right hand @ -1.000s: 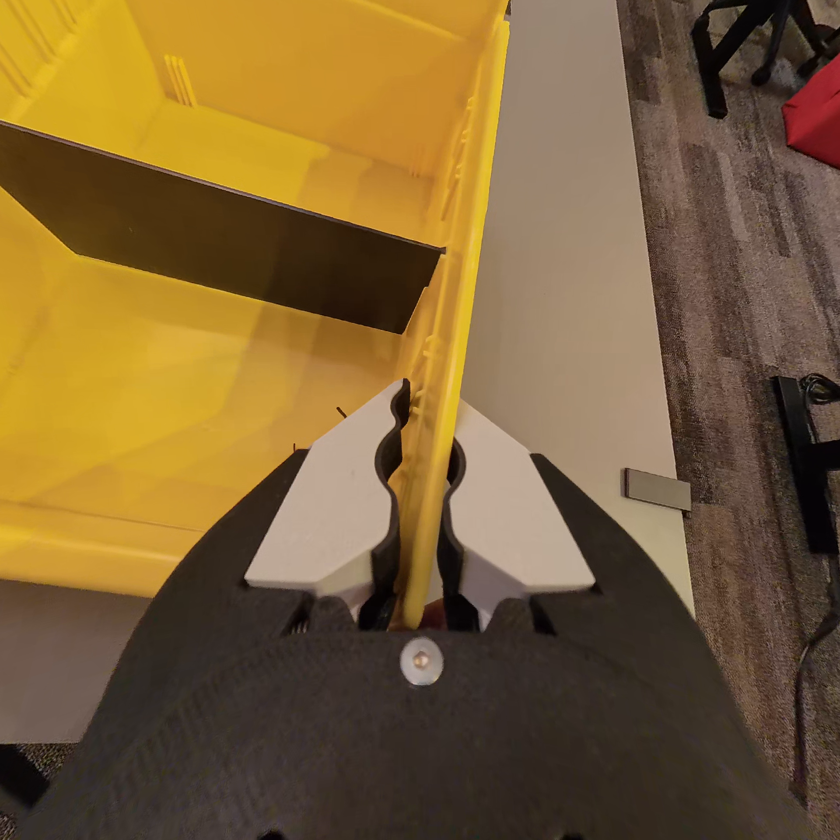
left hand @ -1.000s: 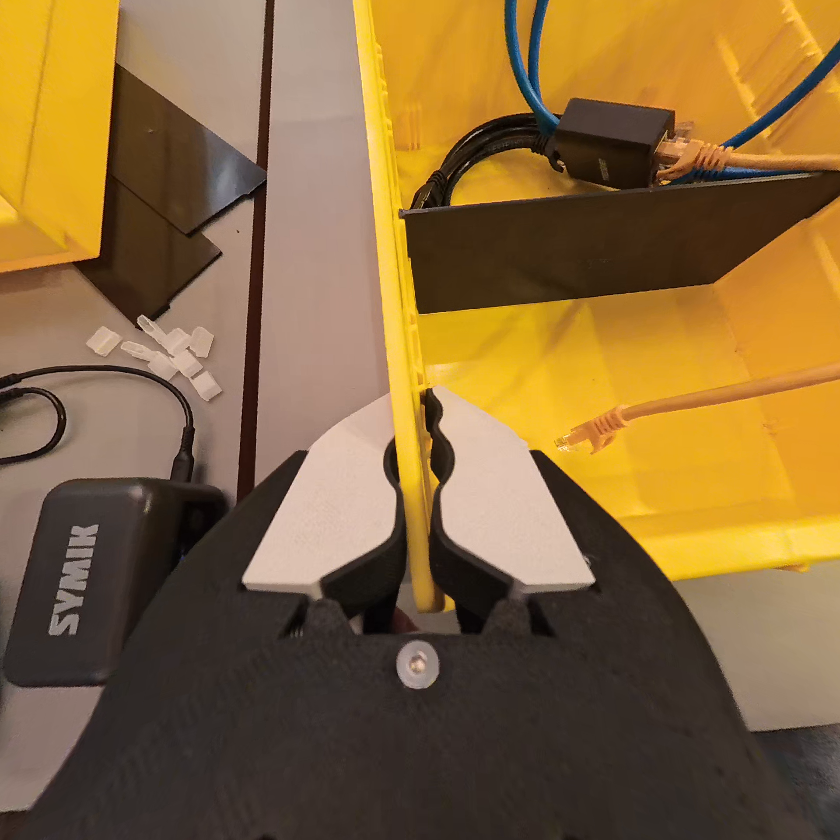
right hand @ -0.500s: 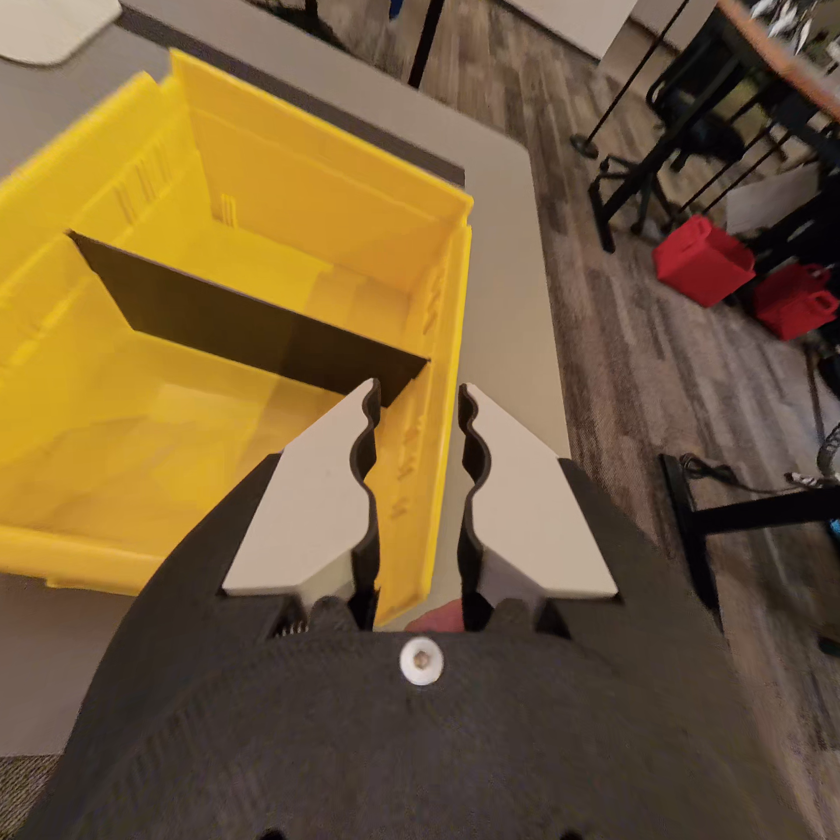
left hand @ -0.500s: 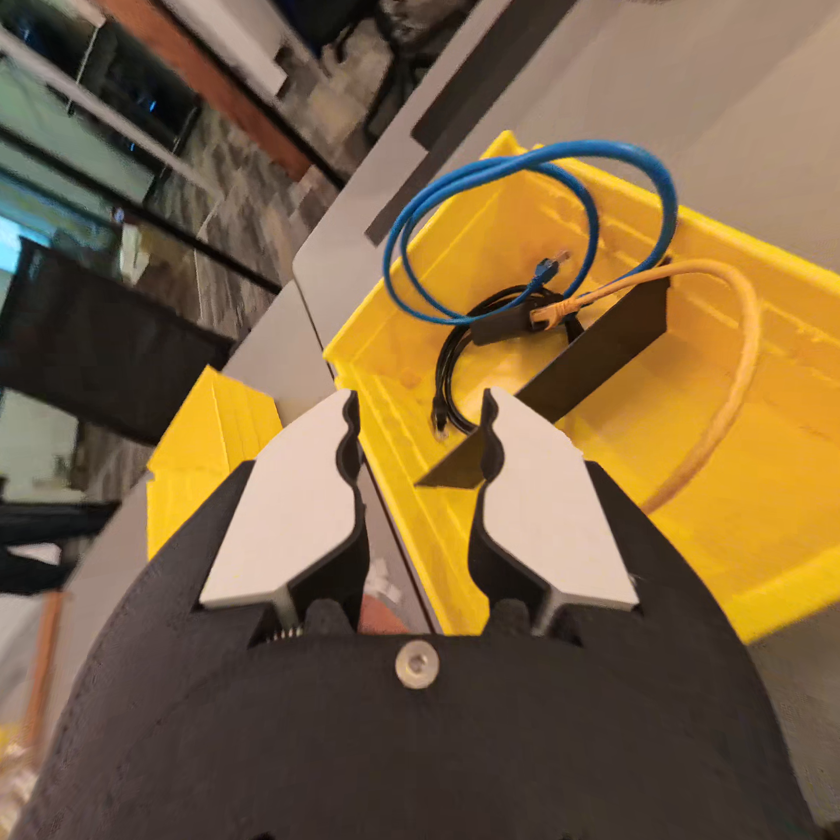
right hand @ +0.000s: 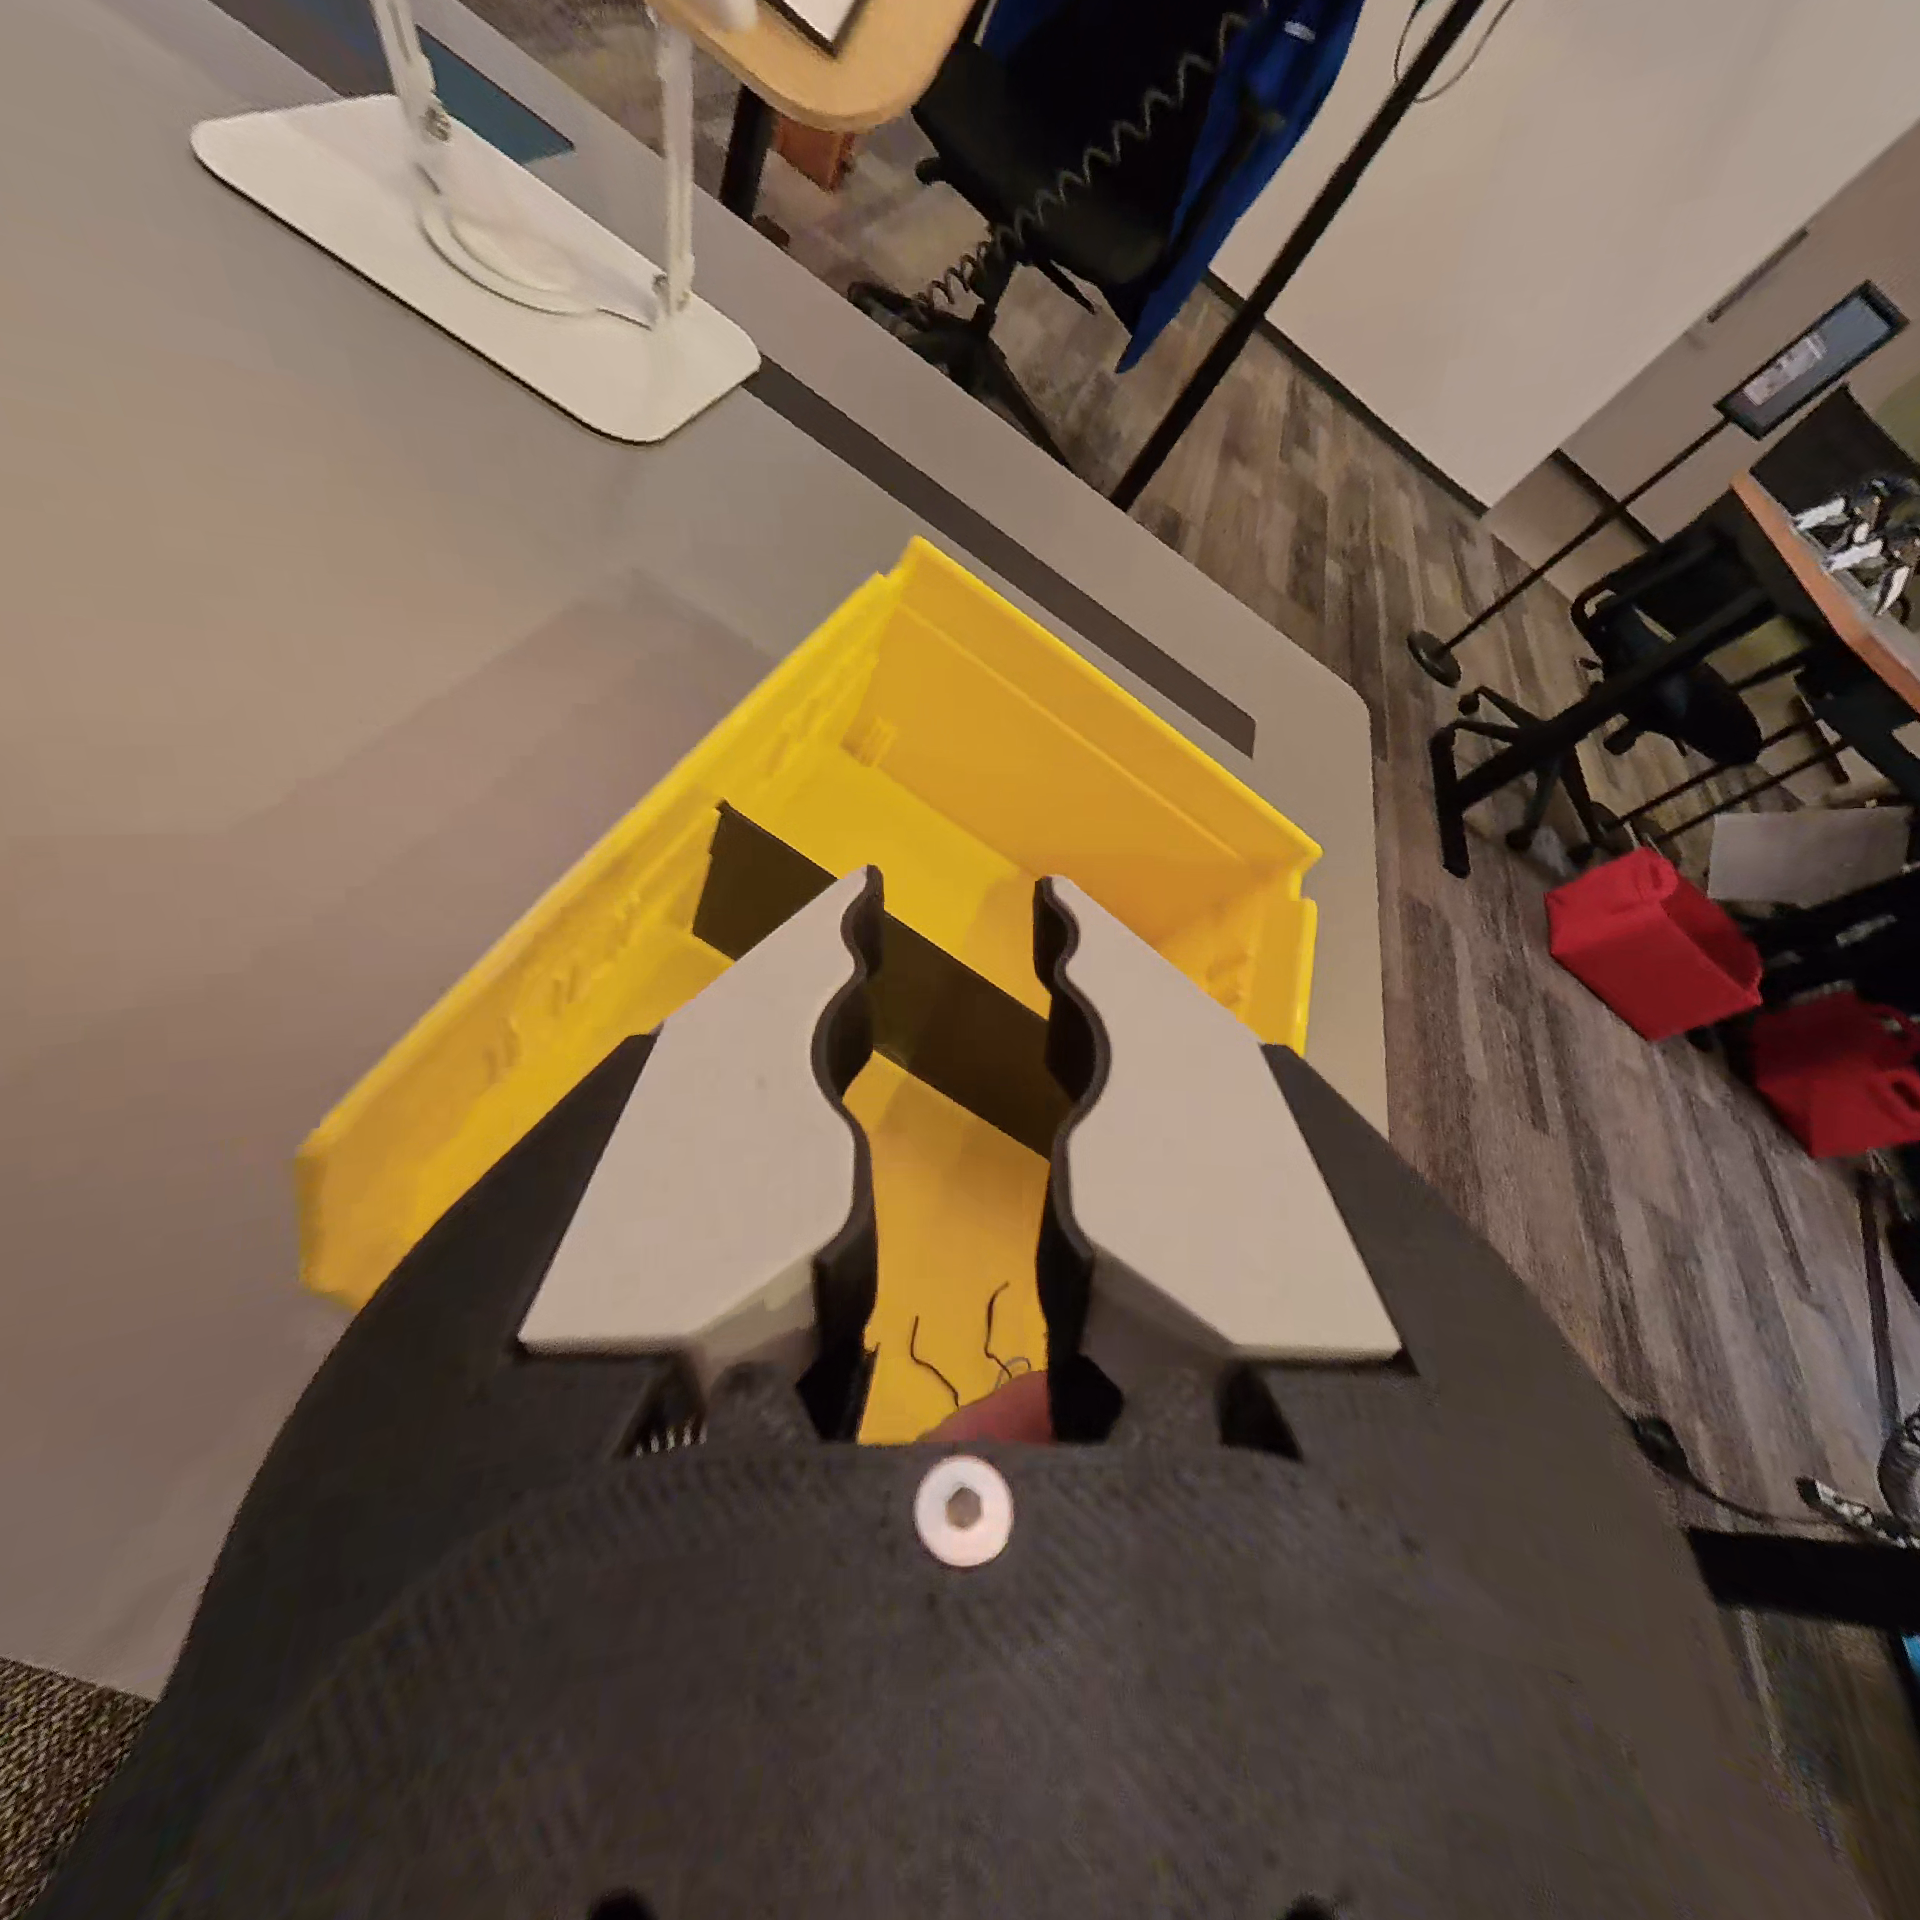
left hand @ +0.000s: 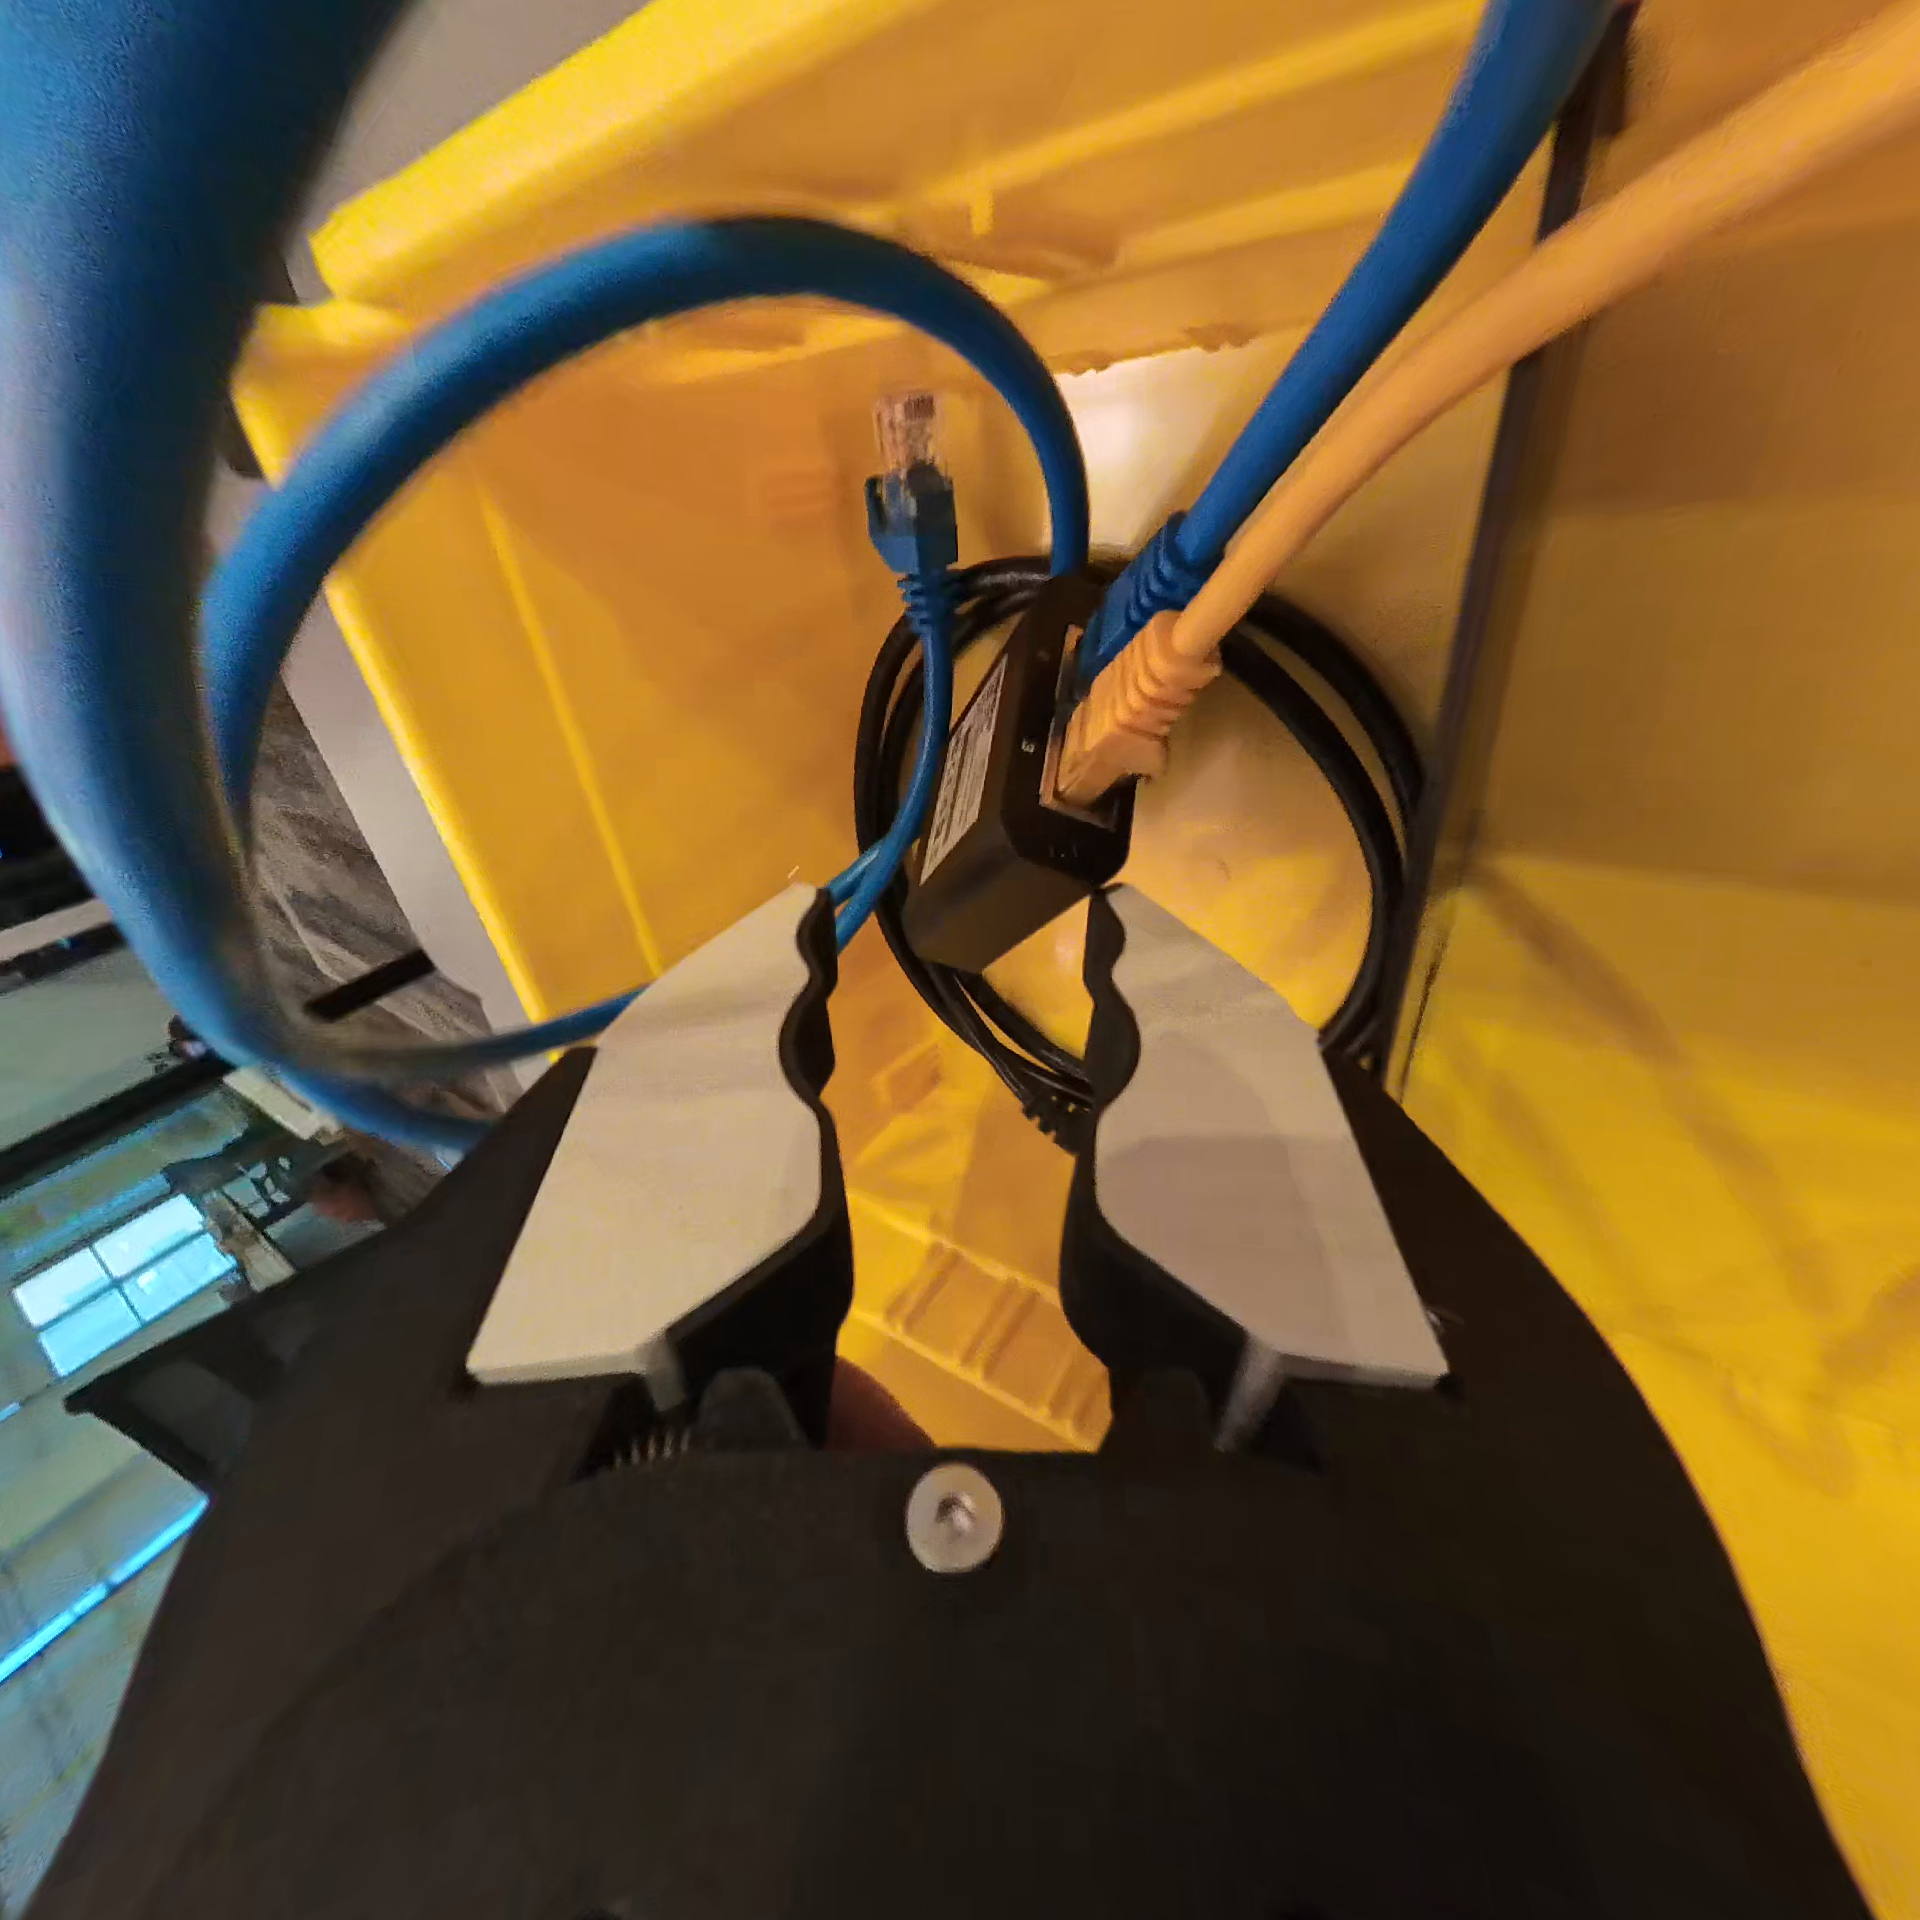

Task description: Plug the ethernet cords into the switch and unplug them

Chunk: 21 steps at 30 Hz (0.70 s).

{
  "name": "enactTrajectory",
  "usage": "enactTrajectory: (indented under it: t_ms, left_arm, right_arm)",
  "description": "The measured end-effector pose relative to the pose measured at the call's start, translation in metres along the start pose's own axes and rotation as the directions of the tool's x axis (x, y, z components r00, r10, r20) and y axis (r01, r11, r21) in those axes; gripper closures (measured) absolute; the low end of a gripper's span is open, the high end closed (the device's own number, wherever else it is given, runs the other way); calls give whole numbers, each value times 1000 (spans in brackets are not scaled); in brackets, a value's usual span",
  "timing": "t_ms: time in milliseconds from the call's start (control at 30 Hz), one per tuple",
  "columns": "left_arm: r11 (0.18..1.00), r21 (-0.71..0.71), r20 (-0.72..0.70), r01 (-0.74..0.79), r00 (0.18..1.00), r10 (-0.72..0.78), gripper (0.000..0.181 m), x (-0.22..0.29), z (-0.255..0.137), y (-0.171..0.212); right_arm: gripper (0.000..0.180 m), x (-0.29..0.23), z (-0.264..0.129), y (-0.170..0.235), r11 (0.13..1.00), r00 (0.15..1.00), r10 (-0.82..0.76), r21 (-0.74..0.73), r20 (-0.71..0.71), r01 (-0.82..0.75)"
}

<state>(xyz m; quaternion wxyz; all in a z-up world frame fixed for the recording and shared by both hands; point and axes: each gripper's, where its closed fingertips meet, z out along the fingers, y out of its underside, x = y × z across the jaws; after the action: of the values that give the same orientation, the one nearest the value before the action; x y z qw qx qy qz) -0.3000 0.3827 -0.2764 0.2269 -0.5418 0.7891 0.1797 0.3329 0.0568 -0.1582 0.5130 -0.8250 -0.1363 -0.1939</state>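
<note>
Blue cord [left hand: 1226, 520] and orange cord [left hand: 1132, 696] sit plugged into the switch [left hand: 1003, 831] — one blue plug [left hand: 914, 499] lies loose. Left gripper [left hand: 956, 914] and right gripper [right hand: 956, 894] gape, empty — unplugging remains.

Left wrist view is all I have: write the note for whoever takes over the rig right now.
Left gripper: open, empty, fingertips close to the black switch inside the yellow bin.
Right gripper: open, empty, held high above a yellow bin on the table.
Cords: one blue plug and the orange plug sit in the switch; the other blue plug hangs free beside it.
Done: two plugs in.
Left: likely steady the switch, plug in the free end, then unplug all.
</note>
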Motion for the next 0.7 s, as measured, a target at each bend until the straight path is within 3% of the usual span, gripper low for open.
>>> enactTrajectory:
  t_ms: [133,433,600,700]
  left_arm:
    - [998,5,-48,-62,997,62,146,5,9,-4]
    - [994,36,-66,-101,992,103,151,5,22,-9]
    - [990,34,-21,-134,991,135,155,0,21,-13]
    - [997,31,-9,-75,997,75,156,-7,9,-10]
  right_arm:
    - [153,-12,6,-5,1000,999,-19,2,27,19]
    - [156,-38,20,-8,999,994,-52,-4,96,53]
    - [157,-49,23,-15,997,990,-77,1,117,78]
    - [158,-57,22,-23,995,986,-103,15,129,102]
